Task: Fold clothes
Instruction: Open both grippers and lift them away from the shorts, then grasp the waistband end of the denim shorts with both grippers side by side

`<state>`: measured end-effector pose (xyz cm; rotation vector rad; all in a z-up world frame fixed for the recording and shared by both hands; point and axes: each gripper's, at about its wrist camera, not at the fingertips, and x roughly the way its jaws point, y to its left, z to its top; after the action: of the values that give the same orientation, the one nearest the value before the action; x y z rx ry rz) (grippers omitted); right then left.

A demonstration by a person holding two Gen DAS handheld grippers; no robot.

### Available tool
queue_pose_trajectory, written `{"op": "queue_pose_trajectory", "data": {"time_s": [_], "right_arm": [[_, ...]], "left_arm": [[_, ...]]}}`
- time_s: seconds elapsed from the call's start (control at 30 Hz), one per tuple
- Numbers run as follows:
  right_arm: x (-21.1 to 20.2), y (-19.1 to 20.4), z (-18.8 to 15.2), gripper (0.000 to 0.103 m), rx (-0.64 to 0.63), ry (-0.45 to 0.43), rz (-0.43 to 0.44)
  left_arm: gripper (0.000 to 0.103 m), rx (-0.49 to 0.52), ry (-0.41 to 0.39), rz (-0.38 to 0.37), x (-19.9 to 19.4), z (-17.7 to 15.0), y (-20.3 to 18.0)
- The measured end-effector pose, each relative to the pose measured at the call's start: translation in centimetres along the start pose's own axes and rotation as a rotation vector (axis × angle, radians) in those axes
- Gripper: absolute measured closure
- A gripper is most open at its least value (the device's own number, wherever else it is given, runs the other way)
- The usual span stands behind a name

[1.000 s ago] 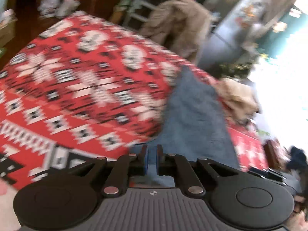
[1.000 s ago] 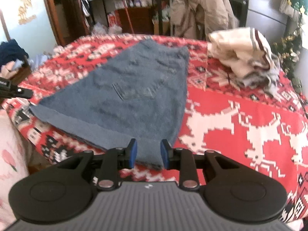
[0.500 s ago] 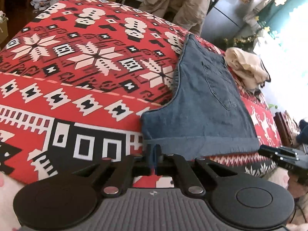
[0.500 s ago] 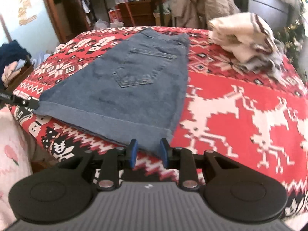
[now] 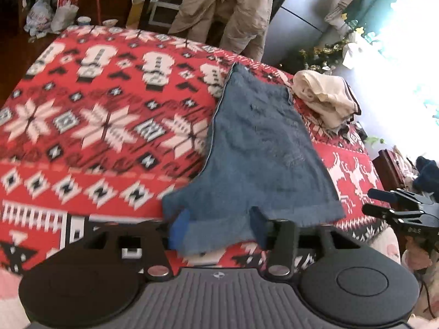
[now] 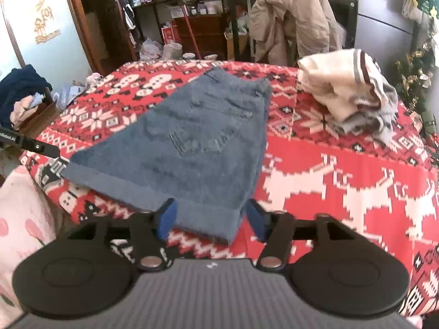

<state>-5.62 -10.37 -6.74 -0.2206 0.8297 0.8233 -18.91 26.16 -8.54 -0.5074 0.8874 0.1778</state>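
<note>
Denim shorts (image 6: pixel 192 148) flat on red blanket (image 6: pixel 343 170). Left gripper (image 5: pixel 219 229), right gripper (image 6: pixel 210 223): jaws just opening, spread astride hem, no pinch. Advice: bite hem corners evenly, fold toward waistband.

A counter (image 6: pixel 343 164) covered by a red cloth (image 5: pixel 96 137) with white snowflake and reindeer patterns carries blue denim shorts (image 6: pixel 192 148) spread flat near its front edge and a crumpled cream garment pile (image 6: pixel 345 90) lying farther back beside them.

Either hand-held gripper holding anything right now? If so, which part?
Nothing held. Both have just been opening: the left hand-held gripper and right hand-held gripper straddle the denim shorts' near hem, pads clear of it.
</note>
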Motion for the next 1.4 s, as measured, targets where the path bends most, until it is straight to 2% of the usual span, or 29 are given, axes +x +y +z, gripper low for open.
{"op": "queue_pose_trajectory", "data": {"time_s": [0.03,0.07,0.13,0.2,0.4,0.47,0.57,0.63,0.73,0.87,0.97,1.0,1.03,1.17,1.2,1.27,1.33,1.37,1.4], "right_arm": [[0.0,-0.1,0.6,0.012,0.006,-0.004,-0.004],[0.1,-0.2,1.1,0.005,0.010,-0.008,-0.009],[0.3,-0.4,2.1,0.001,0.004,-0.009,-0.013],[0.7,-0.6,3.2,0.001,-0.014,-0.001,-0.017],[2.6,-2.1,5.8,0.001,-0.011,-0.020,0.000],[3.7,-2.4,6.6,0.001,-0.041,-0.028,-0.032],[5.8,-2.8,8.1,0.001,-0.122,-0.032,-0.081],[7.2,-3.5,9.1,0.001,-0.165,-0.043,-0.046],[9.3,-4.7,10.9,0.001,-0.167,-0.062,-0.034],[12.4,-7.0,13.7,0.001,-0.124,-0.094,0.000],[15.3,-9.2,16.1,0.002,-0.028,-0.073,0.021],[16.2,-9.9,16.6,0.003,-0.002,-0.070,0.035],[17.1,-10.4,17.0,0.009,0.017,-0.064,0.044],[20.9,-12.1,18.4,0.032,0.073,-0.017,0.078],[21.8,-12.4,18.6,0.034,0.083,-0.004,0.081],[23.4,-13.2,19.0,0.049,0.117,0.022,0.088],[24.8,-14.0,19.2,0.060,0.168,0.047,0.097],[25.4,-14.4,19.2,0.060,0.187,0.055,0.092],[25.8,-14.6,19.3,0.060,0.198,0.061,0.093]], "left_arm": [[0.029,0.002,-0.006,0.016,0.2,0.7,-0.5],[0.026,0.008,-0.019,0.035,0.5,1.3,-0.9],[0.020,0.029,-0.048,0.060,1.3,2.8,-1.5],[0.016,0.062,-0.074,0.058,2.2,4.2,-2.0],[0.015,0.105,-0.108,0.012,5.2,8.1,-2.2],[0.013,0.117,-0.138,0.005,6.0,9.4,-2.2],[0.007,0.233,-0.172,0.027,7.4,11.6,-3.4],[0.007,0.297,-0.184,0.048,8.5,13.0,-4.1],[0.007,0.336,-0.162,0.034,11.0,15.7,-5.0],[0.009,0.365,-0.075,0.033,15.4,18.8,-5.9],[0.021,0.339,-0.042,0.020,18.7,20.6,-5.7],[0.029,0.312,-0.028,0.013,19.7,21.2,-5.4],[0.034,0.285,-0.016,0.001,20.6,21.8,-5.1],[0.043,0.202,0.020,-0.039,23.4,23.7,-3.9],[0.047,0.190,0.030,-0.046,23.9,24.1,-3.6],[0.048,0.169,0.051,-0.068,24.6,24.6,-3.3],[0.048,0.153,0.074,-0.095,25.2,25.0,-3.0],[0.049,0.154,0.083,-0.106,25.4,25.1,-2.9],[0.053,0.157,0.092,-0.117,25.7,25.2,-2.9]]}}
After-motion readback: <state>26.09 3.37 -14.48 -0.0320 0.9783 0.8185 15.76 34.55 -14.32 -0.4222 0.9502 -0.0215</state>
